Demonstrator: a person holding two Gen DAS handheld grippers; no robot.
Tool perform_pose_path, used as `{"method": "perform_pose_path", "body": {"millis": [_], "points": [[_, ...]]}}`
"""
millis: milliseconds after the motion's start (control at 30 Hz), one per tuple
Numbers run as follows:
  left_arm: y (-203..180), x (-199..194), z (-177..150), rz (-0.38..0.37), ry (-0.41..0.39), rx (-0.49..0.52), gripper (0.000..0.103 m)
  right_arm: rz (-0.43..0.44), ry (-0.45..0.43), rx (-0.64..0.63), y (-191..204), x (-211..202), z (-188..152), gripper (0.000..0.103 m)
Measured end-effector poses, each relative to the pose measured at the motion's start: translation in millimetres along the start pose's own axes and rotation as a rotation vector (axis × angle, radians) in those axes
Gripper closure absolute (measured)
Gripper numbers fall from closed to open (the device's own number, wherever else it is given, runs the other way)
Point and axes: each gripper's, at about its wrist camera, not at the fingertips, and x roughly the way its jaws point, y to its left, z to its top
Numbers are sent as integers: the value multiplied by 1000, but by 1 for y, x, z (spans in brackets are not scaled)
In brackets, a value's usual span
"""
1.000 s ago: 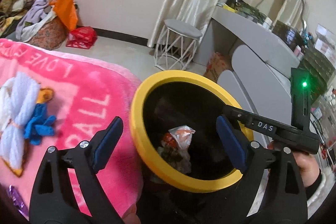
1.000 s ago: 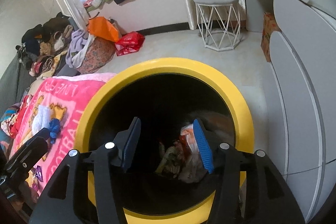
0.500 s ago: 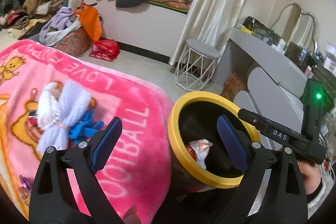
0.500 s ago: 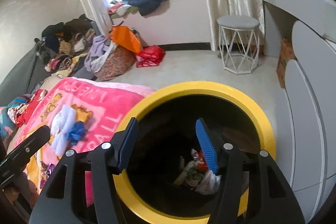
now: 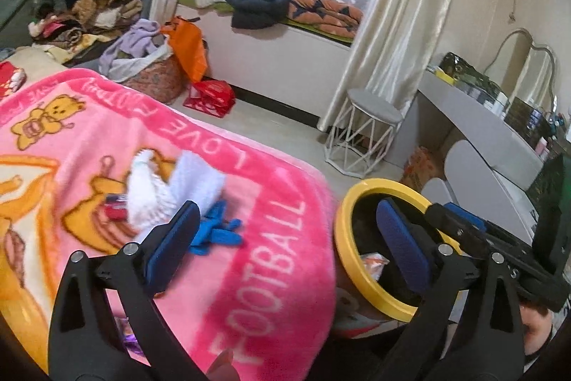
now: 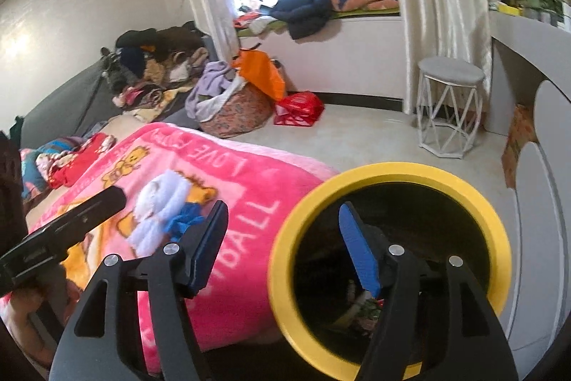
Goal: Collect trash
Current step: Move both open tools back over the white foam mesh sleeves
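Observation:
A yellow-rimmed black bin (image 5: 344, 238) (image 6: 460, 188) stands beside the bed, with wrappers (image 5: 373, 265) (image 6: 367, 307) inside. On the pink blanket (image 5: 271, 256) (image 6: 249, 188) lie a white and pale blue cloth bundle (image 5: 171, 184) (image 6: 160, 206), a blue glove (image 5: 217, 232) (image 6: 185, 216) and a small red item (image 5: 114, 207). My left gripper (image 5: 285, 245) hangs over the blanket's edge, its jaws opening wide with nothing between them. My right gripper (image 6: 282, 249) hovers at the bin's left rim, jaws opening, nothing between them.
A white wire stool (image 5: 364, 138) (image 6: 448, 106) stands on the pale floor by the curtain. A grey vanity (image 5: 481, 131) is at the right. Clothes piles (image 5: 89, 6), a basket (image 6: 235, 109) and a red bag (image 5: 210, 95) lie by the window bench.
Both grippers rose and swung left, away from the bin's mouth toward the blanket. The bin slid right and shrank in the left wrist view. The right jaws widened.

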Motion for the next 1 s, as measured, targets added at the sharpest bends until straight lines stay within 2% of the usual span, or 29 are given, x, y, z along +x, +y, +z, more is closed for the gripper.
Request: {"method": "perform_pose_path", "body": {"millis": [533,767,1000], "points": [[68,-24,7,113,-35,-109,11,94,49,-73,50,22,3,39],[103,-23,4,175,4,-170,11,124,86,-103,71,46,8,39],[130,-15,-1,163,50,-232,11,150,127,-135,89,79,17,39]]}}
